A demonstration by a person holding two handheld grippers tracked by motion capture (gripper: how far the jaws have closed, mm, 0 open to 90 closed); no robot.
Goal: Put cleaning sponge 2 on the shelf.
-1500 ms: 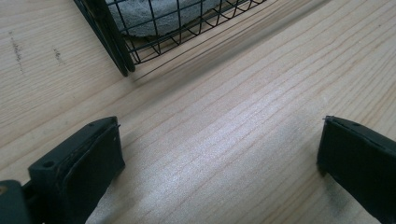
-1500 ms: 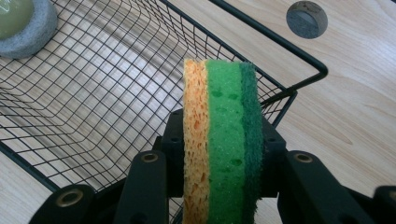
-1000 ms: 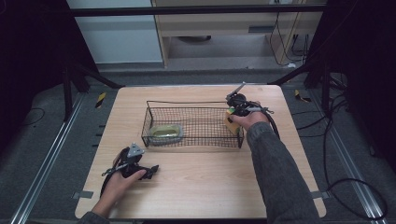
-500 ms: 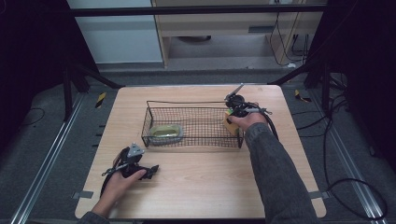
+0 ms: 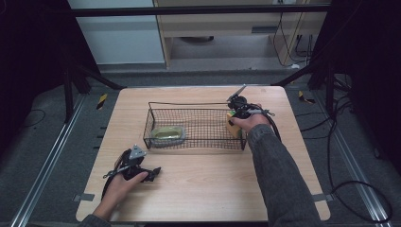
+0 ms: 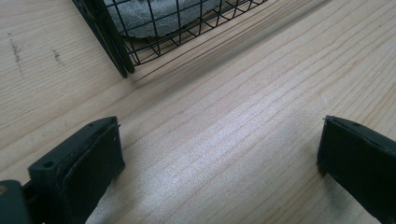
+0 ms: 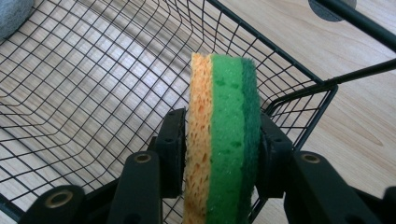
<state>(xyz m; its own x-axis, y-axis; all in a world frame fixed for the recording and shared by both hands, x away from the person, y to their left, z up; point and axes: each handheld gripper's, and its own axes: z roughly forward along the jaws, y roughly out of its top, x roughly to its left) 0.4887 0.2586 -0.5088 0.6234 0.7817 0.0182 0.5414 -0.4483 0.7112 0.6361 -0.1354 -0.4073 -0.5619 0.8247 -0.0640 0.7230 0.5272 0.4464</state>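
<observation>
Little has shifted since the earlier frames: the right tool (image 5: 235,115) has only been edged along the wire basket (image 5: 189,106) at its right end. On the tabletop (image 5: 208,184), the left tool (image 5: 147,173) is rested with jaws wide apart, empty. The sponge (image 7: 223,140) is clamped edge-up over the basket's corner. Placing appears in hand; lowering and release are judged next.

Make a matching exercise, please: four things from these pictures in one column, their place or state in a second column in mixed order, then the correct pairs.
Things:
1. sponge
2. left gripper
3. wire basket
4. grey cloth

Places or states:
A. open, low over bare wood
B. stands on the table, black mesh
C. clamped upright between two jaws
D. lies at the basket's left end

Pairs: 1-C, 2-A, 3-B, 4-D
</observation>
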